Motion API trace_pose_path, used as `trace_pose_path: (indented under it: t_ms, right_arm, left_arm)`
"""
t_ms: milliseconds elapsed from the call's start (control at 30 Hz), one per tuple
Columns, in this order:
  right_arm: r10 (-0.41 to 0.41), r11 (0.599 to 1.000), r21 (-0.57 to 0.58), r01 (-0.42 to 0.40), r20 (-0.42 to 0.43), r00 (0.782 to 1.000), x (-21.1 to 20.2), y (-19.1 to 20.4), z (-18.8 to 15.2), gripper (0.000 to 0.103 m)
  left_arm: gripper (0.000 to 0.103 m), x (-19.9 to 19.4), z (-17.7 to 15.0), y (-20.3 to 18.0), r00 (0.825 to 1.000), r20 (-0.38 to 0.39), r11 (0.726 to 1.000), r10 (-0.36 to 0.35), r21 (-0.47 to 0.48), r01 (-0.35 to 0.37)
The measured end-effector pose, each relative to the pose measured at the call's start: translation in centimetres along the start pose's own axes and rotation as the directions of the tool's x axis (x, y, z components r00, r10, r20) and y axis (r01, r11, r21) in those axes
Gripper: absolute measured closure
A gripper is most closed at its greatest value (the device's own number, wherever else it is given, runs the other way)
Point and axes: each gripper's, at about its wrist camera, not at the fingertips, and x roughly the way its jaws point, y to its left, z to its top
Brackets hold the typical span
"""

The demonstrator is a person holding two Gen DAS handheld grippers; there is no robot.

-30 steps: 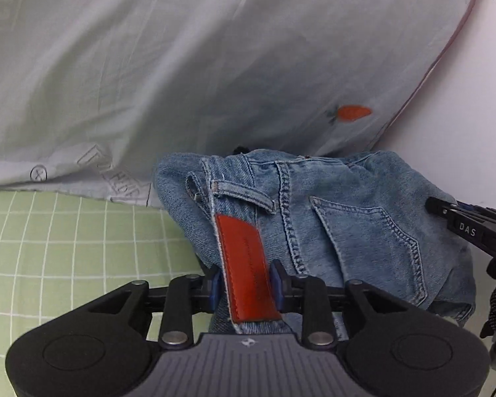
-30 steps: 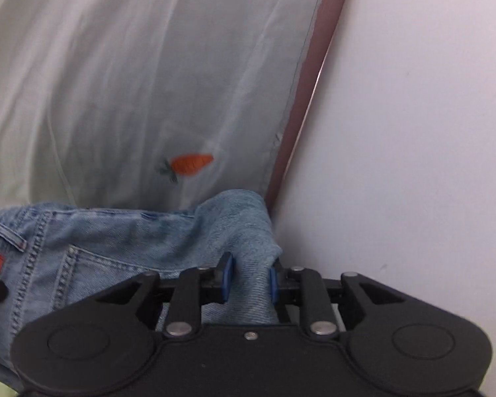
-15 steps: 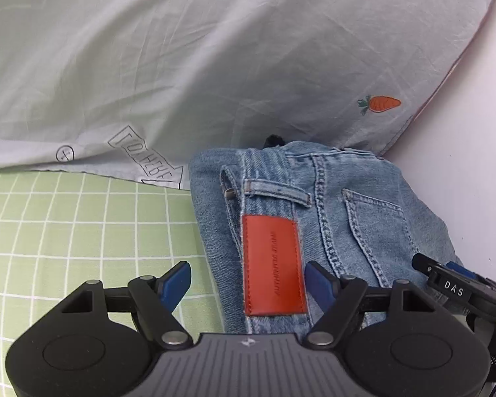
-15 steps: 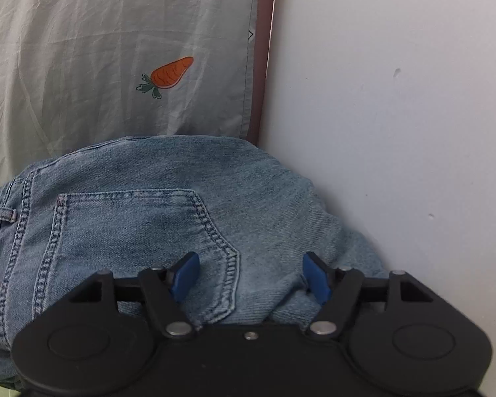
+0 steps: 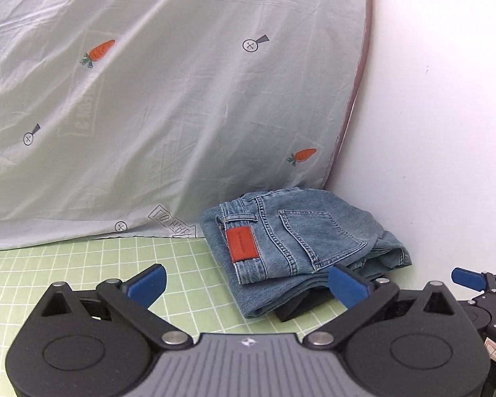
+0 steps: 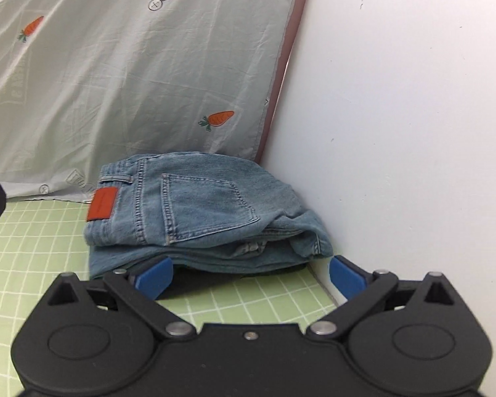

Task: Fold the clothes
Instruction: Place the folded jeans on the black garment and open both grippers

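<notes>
Folded blue jeans [image 5: 297,241] [image 6: 198,211] with an orange leather patch [image 5: 243,243] [image 6: 103,204] lie on the green checked mat, tucked into the corner by the white wall. Something dark [image 5: 297,307] shows under their near edge. My left gripper [image 5: 248,283] hangs back from the jeans' near left side; its jaws are opening wide, with nothing pressed between the blue pads. My right gripper [image 6: 250,273] is just short of the jeans' front edge, its jaws opening too and holding nothing. One blue pad of the right gripper [image 5: 469,278] shows at the right of the left wrist view.
A pale green sheet [image 5: 148,115] printed with carrots hangs behind the jeans down to the mat. The white wall [image 6: 396,132] closes off the right side. The green checked mat [image 5: 49,264] stretches to the left and in front.
Both grippers have let go of the jeans, spread their jaws and drawn back. The jeans, bunched and lifted before, now lie flat and folded on the mat.
</notes>
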Motion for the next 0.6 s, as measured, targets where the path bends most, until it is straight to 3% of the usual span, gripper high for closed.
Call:
trace_pose_path:
  t_ms: [200,433,600]
  right_arm:
    - [0.021,0.997,0.075,-0.019,-0.028,0.999,-6.9,1.2,-2.8,0.001]
    - [0.001,0.993,0.118,0.008,-0.074,0.997,-12.3,4.2,-6.1,0.001]
    - [-0.028,0.988,0.148,0.042,-0.096,0.995,-15.1,5.9,-7.7,0.001]
  left_arm:
    - [0.0,-4.5,-1.6,1.1,0.999,-0.029,0.996,0.012,0.093,-0.009]
    - [0.0,-8.2,-4.4,4.2,0.99,-0.104,0.986,-0.091,0.127,0.104]
    - [0.0,-10.5,-6.1,5.8,0.986,-0.124,0.978,-0.113,0.161,0.132]
